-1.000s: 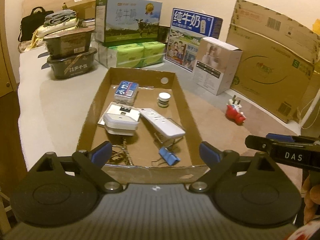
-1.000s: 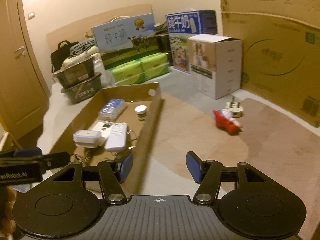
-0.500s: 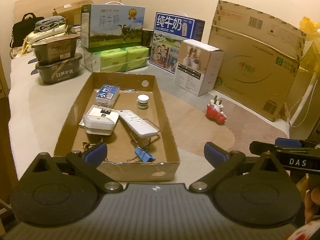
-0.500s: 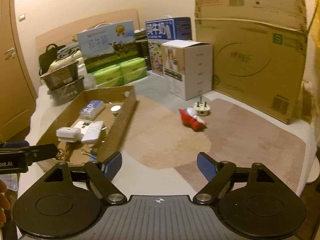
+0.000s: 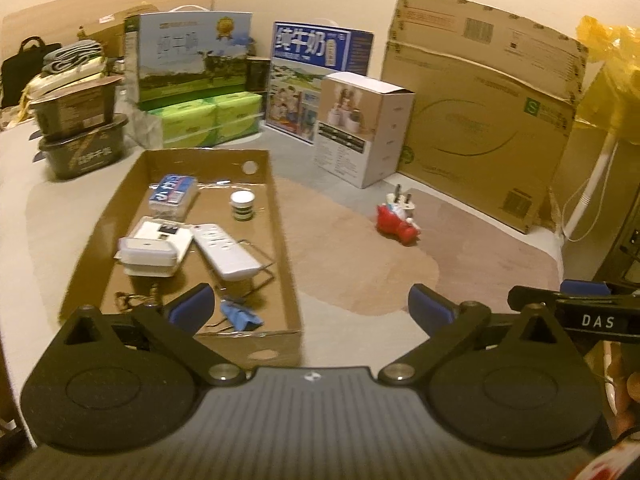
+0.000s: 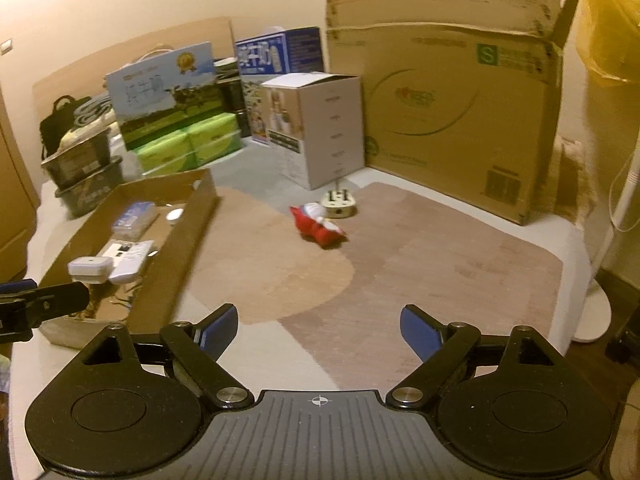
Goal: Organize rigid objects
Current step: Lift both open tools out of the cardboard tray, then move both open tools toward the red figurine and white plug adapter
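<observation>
A shallow cardboard tray (image 5: pixel 284 216) (image 6: pixel 188 232) lies on the mat at the left. It holds a white remote (image 5: pixel 225 251), a white box-shaped device (image 5: pixel 150 254), a blue packet (image 5: pixel 173 192), a small white-capped jar (image 5: pixel 242 206) and a blue binder clip (image 5: pixel 240 318). A red toy (image 5: pixel 397 222) (image 6: pixel 320 226) and a white plug (image 6: pixel 339 206) lie on the mat outside the tray. My left gripper (image 5: pixel 310 308) is open and empty, above the tray's near right corner. My right gripper (image 6: pixel 318 328) is open and empty, over the bare mat.
Boxes line the back: a large cardboard box (image 6: pixel 448 120), a white carton (image 6: pixel 320 128), blue and green milk cartons (image 5: pixel 320 76), green packs (image 5: pixel 208 120), stacked dark containers (image 5: pixel 80 136). A white stand base (image 6: pixel 592 312) is at the right.
Both grippers have pulled back and swung right, so the tray sits further left in both views. The right gripper's jaws have opened wider. Nothing in the tray has moved.
</observation>
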`<control>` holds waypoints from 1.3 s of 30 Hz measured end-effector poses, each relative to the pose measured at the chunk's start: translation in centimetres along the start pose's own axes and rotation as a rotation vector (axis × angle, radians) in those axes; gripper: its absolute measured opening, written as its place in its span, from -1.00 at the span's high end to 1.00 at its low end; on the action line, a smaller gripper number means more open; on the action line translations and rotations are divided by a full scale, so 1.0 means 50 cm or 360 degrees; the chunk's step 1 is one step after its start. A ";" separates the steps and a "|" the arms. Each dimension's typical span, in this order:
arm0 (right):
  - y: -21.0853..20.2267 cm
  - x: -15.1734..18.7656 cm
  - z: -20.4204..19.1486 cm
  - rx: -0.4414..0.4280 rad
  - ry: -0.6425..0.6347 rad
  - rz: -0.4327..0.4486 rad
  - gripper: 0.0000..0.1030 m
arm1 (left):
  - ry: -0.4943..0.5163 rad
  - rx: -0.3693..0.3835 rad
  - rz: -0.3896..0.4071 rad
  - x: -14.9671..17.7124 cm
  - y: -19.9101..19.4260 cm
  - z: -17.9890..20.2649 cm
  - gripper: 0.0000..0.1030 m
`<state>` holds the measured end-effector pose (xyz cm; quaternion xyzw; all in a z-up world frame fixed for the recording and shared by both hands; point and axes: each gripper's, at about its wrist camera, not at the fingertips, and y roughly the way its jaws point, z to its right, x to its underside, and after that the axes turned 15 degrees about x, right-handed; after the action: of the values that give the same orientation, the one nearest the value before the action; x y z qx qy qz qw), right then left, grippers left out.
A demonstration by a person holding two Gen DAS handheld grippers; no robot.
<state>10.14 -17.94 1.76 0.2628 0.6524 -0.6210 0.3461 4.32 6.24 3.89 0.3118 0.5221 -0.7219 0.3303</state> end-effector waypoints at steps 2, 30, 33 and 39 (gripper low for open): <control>0.003 -0.003 0.012 0.0005 0.0013 -0.0005 -0.71 | 0.0026 0.0017 -0.0012 -0.004 0.012 0.011 -0.99; 0.158 -0.048 0.107 -0.0036 -0.0054 -0.0087 -0.71 | 0.0357 0.0203 -0.0173 -0.080 0.217 0.079 -0.98; 0.186 -0.059 0.115 -0.0046 -0.0092 -0.0092 -0.71 | 0.0412 0.0221 -0.0198 -0.088 0.249 0.084 -0.98; 0.239 -0.078 0.129 -0.0081 -0.0178 -0.0095 -0.71 | 0.0511 0.0258 -0.0254 -0.102 0.311 0.093 -0.98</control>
<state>22.63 -22.90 -2.64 0.1992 0.6552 -0.6278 0.3700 19.30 -1.11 0.66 0.4061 0.5312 -0.7265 0.1582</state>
